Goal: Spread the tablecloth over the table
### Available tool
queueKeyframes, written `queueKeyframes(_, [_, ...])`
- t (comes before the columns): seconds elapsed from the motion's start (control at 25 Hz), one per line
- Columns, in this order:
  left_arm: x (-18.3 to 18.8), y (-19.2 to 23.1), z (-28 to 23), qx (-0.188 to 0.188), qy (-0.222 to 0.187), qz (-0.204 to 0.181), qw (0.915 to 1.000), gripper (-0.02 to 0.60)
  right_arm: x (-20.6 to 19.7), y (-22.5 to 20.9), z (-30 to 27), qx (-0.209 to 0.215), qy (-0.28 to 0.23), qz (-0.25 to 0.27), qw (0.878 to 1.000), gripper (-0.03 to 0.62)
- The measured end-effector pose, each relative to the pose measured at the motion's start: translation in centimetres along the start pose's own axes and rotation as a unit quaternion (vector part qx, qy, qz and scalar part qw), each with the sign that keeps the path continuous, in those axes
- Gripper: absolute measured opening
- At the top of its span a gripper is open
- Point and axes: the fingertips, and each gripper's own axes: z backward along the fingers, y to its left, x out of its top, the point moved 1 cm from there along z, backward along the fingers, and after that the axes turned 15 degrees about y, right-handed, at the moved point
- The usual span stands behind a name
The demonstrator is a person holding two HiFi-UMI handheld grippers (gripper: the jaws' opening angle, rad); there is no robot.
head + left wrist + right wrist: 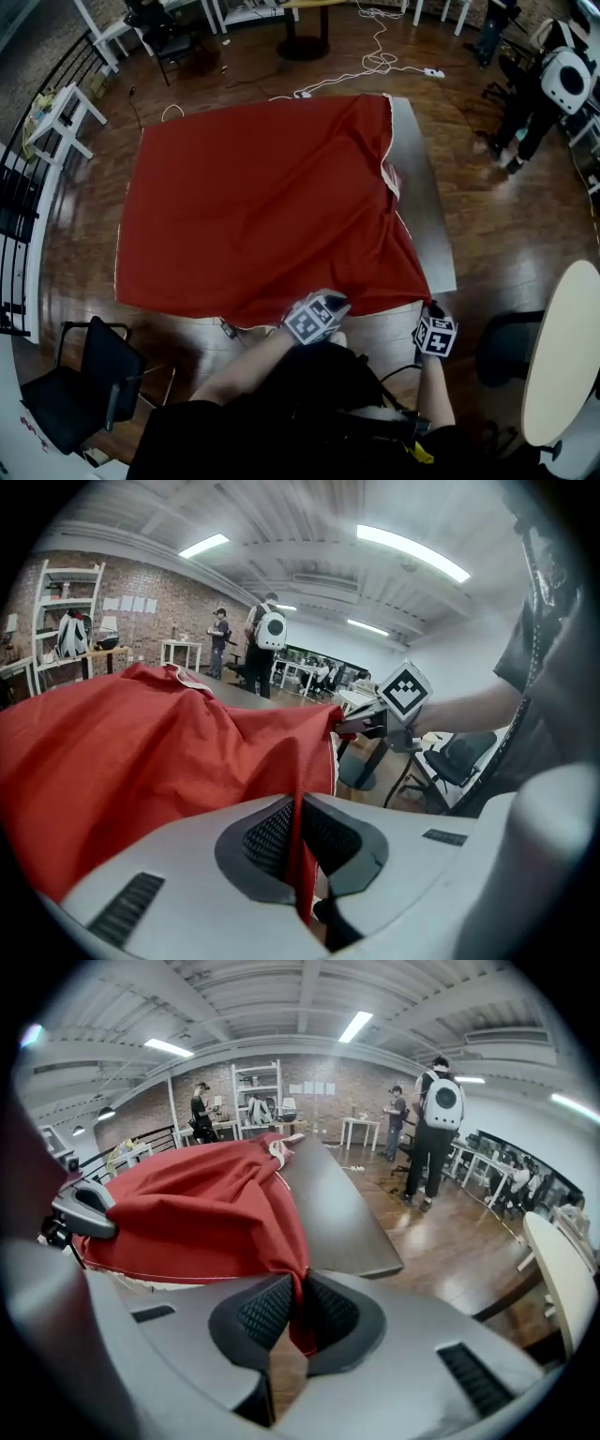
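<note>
A red tablecloth (253, 197) lies rumpled over most of the grey table (427, 206), whose right strip is bare. A fold with a white hem runs along the cloth's right side. At the near edge, my left gripper (322, 302) is shut on the cloth's hem. My right gripper (429, 307) is shut on the near right corner. In the left gripper view the red cloth (141, 752) runs between the closed pads of the left gripper (298, 841), with the right gripper (375, 722) beyond. The right gripper view shows the cloth (206, 1204) pinched in my right gripper (302, 1312), beside the bare tabletop (342, 1213).
A black chair (89, 380) stands near left of the table, and a pale round table (572, 356) near right. A person with a white backpack (553, 84) stands far right. White cables (375, 61) trail on the wooden floor behind the table. White stools (66, 117) and a railing (19, 216) line the left.
</note>
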Motion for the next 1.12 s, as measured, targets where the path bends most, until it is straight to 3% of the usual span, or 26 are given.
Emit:
queueKeyframes(0.24, [-0.7,-2.7,-2.0,-0.044,0.029,-0.017,0.9985,0.011,-5.0,-1.9,0.4,-0.018,0.024,-0.026,0.999,0.029])
queueKeyframes(0.48, [0.6,-6.0,-2.7,-0.098,0.024,-0.059,0.9931,0.011,-7.4,-4.2,1.0,-0.052,0.034,-0.037,0.997,0.029])
queueKeyframes(0.92, [2.0,-7.0,-2.6,-0.140,0.044,-0.089,0.9851,0.012,-7.7,-5.5,2.1,-0.067,0.039,-0.047,0.996,0.029])
queueKeyframes(1.12, [2.8,-7.7,-2.8,-0.138,0.052,-0.125,0.9811,0.024,-9.1,-6.4,2.5,-0.065,0.043,-0.061,0.995,0.029])
